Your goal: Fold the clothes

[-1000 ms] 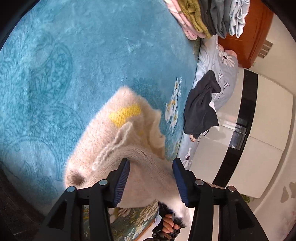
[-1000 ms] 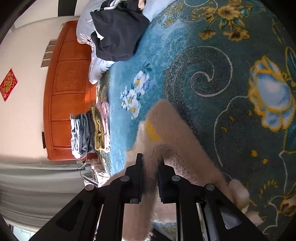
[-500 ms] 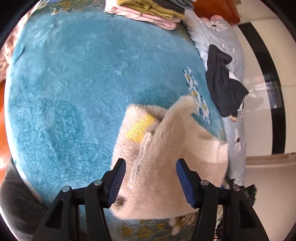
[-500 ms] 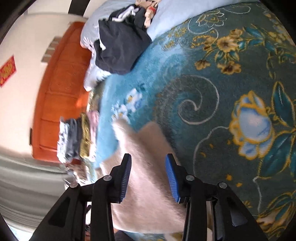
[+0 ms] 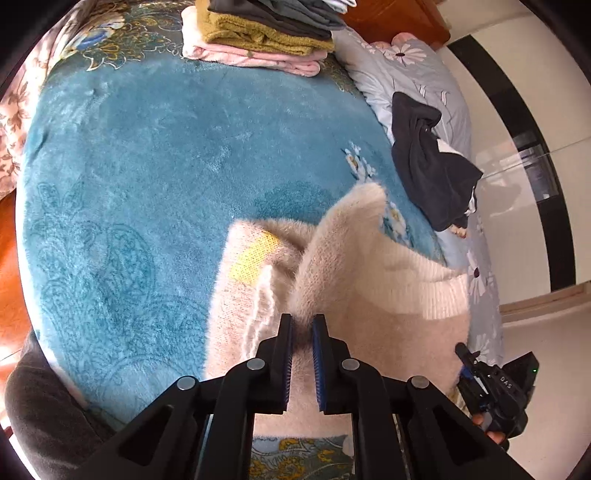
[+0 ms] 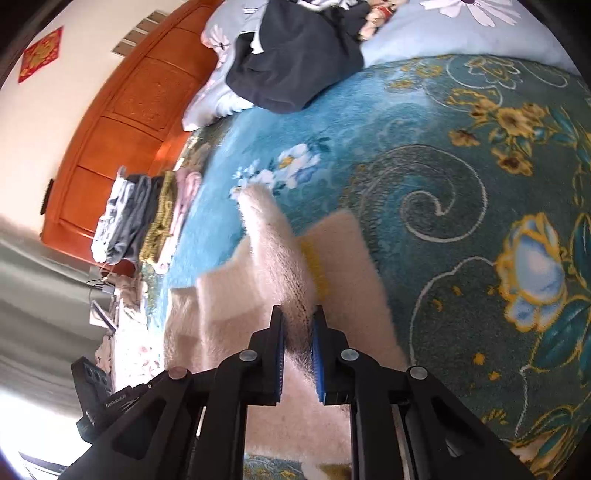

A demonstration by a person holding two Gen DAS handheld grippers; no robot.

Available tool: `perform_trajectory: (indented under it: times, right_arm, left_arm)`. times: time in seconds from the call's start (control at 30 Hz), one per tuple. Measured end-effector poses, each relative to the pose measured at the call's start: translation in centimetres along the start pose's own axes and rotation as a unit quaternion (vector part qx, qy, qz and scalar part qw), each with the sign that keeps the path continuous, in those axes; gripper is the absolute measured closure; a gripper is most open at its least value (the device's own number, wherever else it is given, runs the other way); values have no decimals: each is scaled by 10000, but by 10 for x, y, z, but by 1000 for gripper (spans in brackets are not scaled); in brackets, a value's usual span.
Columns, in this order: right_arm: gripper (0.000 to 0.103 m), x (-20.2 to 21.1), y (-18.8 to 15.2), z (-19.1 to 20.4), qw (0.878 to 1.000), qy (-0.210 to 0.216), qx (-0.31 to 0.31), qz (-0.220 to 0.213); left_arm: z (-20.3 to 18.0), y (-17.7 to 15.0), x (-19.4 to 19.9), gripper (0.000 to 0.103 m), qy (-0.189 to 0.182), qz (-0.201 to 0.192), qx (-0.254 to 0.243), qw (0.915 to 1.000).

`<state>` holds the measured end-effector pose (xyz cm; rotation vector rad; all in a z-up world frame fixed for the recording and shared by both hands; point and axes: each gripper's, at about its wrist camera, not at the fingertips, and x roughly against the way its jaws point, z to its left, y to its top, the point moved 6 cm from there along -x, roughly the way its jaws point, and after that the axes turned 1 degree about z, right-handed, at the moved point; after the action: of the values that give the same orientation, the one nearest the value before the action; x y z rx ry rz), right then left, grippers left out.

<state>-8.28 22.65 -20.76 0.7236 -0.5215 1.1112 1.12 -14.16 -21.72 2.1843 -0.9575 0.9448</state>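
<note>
Left claw (image 5: pixel 302 328) clamped on a raised ridge of the cream fuzzy sweater (image 5: pixel 354 295); fabric bunched between the blue pads. Right claw (image 6: pixel 297 325) likewise pinched shut on a lifted fold of the same sweater (image 6: pixel 266 280). Sweater lies partly folded on the teal floral blanket (image 5: pixel 147 177) on the bed, yellow patch (image 5: pixel 253 254) showing just left of the fold, ribbed hem to the right. Far side of the blanket: stack of folded clothes (image 5: pixel 258 33). Far right: dark garment (image 5: pixel 428 162) crumpled on the grey floral pillow (image 5: pixel 399 70). Orange wooden headboard (image 6: pixel 122 122) behind the stack.
</note>
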Motion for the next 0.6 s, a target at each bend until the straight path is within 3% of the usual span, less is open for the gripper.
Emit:
perform_trajectory:
  times: [0.1,0.2,0.3,0.47,0.57,0.6]
  right_arm:
    - [91,9,0,-8,9997,107,-166,-146]
    - [91,-6,-10,-30,9989,-234,-373,130]
    - [91,-16,-19,-42,9976,-196,-638,201]
    - [91,-11,-15,-36,9989,-224,-405,106]
    - [85,-7,-13,-34,9994,-249,-241,35]
    - [68,-5,-12,-36,9993,-311,-202,-48]
  left_arm:
    - [16,-8,-7,92,284,188,-19,9994]
    - [36,-22,-26,92,589,400,14,9975]
    - [40,-23,-23,92,437,351,104,9984]
    - [24,-18,-10,90,215,261,-236,9992]
    - [29,-13,-8,87,73,255,-151,9995]
    - [32,-11,-9,82,29,264,-76,9996]
